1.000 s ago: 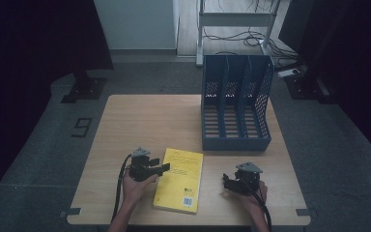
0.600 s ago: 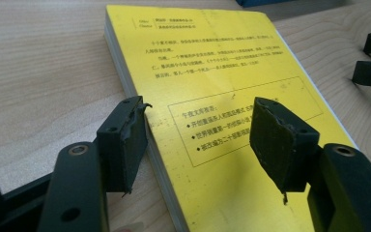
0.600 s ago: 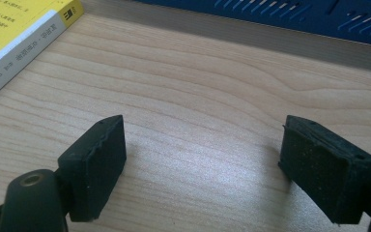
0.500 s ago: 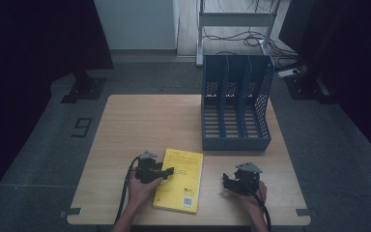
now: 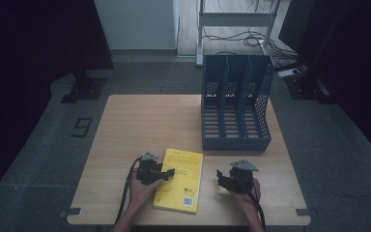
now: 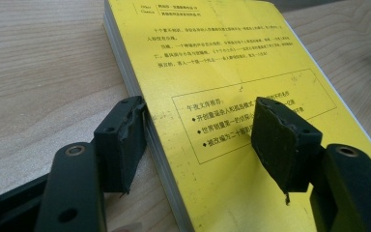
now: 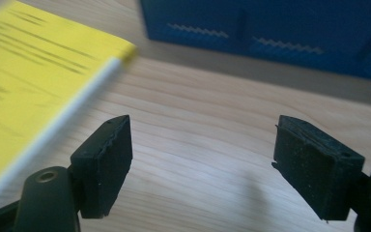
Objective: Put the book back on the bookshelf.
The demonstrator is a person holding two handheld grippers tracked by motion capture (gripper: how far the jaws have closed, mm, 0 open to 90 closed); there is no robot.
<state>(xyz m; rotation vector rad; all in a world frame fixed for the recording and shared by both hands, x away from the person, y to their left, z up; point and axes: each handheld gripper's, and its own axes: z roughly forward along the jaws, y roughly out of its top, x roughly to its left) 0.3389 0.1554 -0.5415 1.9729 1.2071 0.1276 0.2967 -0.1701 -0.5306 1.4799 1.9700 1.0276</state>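
While my right claw (image 5: 221, 178) waits open over bare tabletop (image 5: 140, 121), my left claw (image 6: 200, 140) straddles the book's (image 6: 232, 87) edge, open, ready to pinch.

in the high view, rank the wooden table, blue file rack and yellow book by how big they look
1. Light wooden table, largest.
2. Blue three-slot plastic file rack.
3. Yellow paperback book, smallest; it lies nearer the camera than the rack, yet looks smaller.

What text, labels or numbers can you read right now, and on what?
"9": marker on the floor left of the table.
Barcode: on the yellow book, digits too small to read.
Chinese print: on the same cover between the left gripper fingers, too fine to quote reliably.
Blue file rack: no text.
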